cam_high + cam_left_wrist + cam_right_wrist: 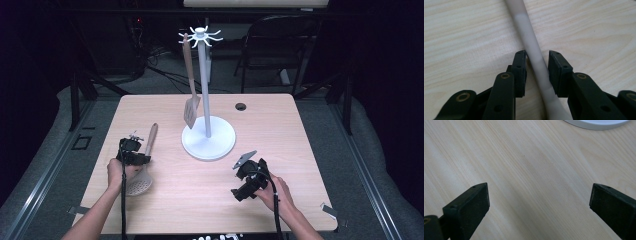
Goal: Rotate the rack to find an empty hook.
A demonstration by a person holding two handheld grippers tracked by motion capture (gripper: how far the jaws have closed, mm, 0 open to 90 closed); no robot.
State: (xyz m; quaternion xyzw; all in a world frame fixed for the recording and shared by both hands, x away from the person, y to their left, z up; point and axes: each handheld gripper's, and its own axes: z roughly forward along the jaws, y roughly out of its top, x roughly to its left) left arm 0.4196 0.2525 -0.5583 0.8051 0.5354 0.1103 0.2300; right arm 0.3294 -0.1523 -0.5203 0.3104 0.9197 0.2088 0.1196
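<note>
I have my left gripper [537, 56] straddling the skimmer handle [534, 53] on the table [469, 37]; jaws narrow, pads just short of pinching. Spatula [190, 95] already hangs on the rack [208, 135]; skimmer isn't lifted yet. Right gripper [539, 197] jaws wide, empty.

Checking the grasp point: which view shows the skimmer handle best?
The left gripper view: the handle runs up between the left gripper jaws, one pad at its side, a slim gap at the other. The high view shows the whole skimmer lying on the table, small and partly behind the gripper. The right gripper view looks at bare table.
</note>
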